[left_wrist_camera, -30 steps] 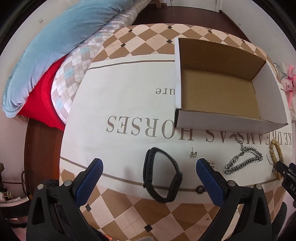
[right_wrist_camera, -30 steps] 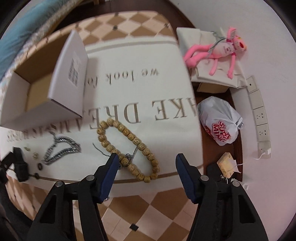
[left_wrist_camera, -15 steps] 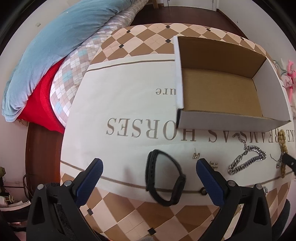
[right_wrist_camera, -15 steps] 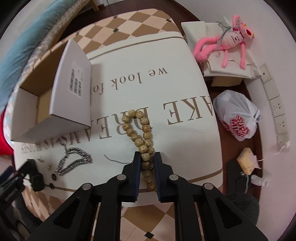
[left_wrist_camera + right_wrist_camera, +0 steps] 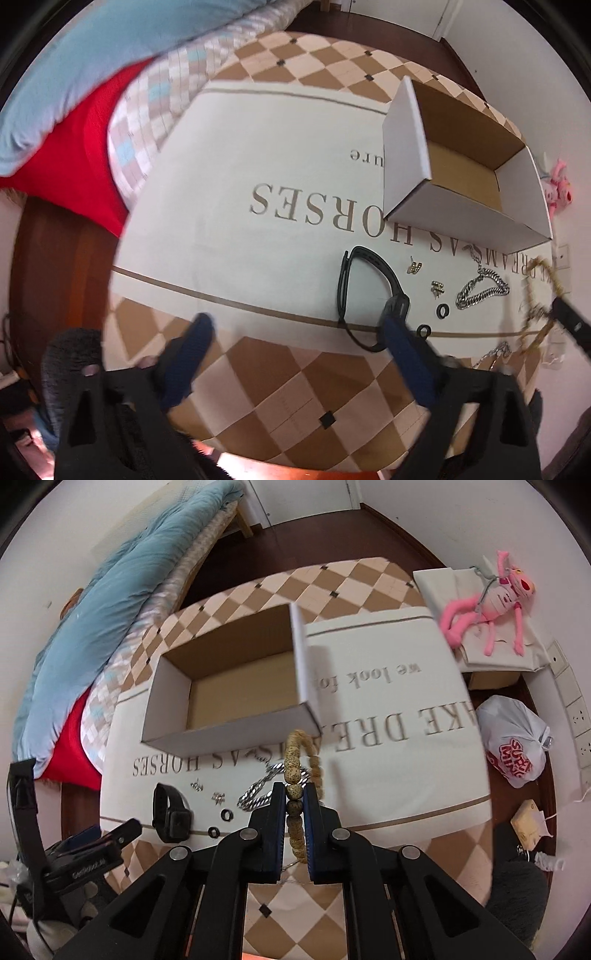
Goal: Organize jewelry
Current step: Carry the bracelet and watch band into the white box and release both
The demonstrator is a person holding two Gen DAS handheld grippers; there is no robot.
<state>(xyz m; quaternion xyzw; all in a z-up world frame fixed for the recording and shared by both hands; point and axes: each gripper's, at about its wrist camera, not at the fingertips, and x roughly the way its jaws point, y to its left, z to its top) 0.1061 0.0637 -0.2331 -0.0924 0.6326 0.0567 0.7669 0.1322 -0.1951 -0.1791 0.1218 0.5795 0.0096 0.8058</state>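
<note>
Wooden bead bracelet (image 5: 295, 771), pinched mid-strand in the closed right tool (image 5: 294, 805), hangs limp and light, so it may swing. Left tool (image 5: 295, 332) gapes empty near the stiffer black watch (image 5: 365, 295), best gripped across its band.

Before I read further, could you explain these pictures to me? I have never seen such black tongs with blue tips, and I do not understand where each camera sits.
They are hand-held grippers, one in each hand of a person, each carrying a wide-angle camera looking along its fingers. In the right view, the right gripper is shut on a wooden bead bracelet, lifted above the printed cloth. In the left view, the left gripper is open and empty. On the cloth lie a black watch, a silver chain, small earrings, dark rings and an open cardboard box.
</note>
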